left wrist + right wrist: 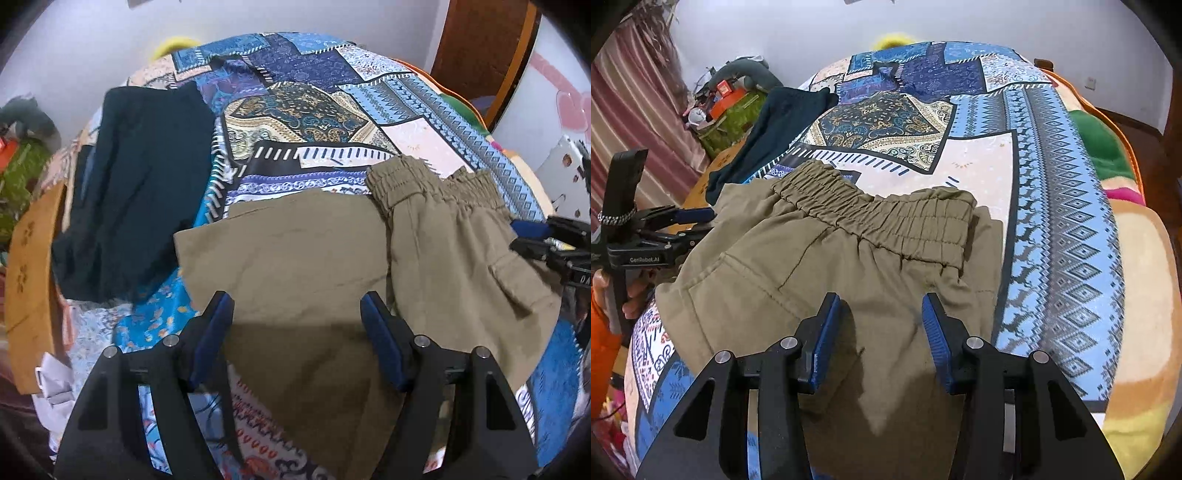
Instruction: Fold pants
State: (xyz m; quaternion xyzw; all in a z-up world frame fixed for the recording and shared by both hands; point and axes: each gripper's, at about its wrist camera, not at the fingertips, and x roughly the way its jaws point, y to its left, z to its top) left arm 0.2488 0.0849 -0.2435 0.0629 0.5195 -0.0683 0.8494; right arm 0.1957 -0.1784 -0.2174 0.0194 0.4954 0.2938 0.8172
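On the body of the left gripper [698, 221], seen from the right wrist camera, we read the white lettering "GenRobot.AI"; in the left wrist view the right gripper [532, 240] shows only the cut-off letters "DA".

We see a pair of olive-khaki cotton pants with a gathered elastic waistband [879, 218] lying on the bed, spread over a blue, white and navy patchwork-print bedspread [1052, 192]. A flapped pocket [517, 284] sits on the upper part, and the cloth is lightly creased. In the left wrist view a leg panel [280, 258] is laid across, its flat edge beside the waistband [432, 184], so the pants appear folded over. The long axis runs from the waistband, at the far side, back toward our grippers.

Both pairs of jaws stand apart, hovering over the khaki cloth and gripping nothing.

A dark teal folded garment [140, 192] lies to the left on the bedspread, apart from the pants.
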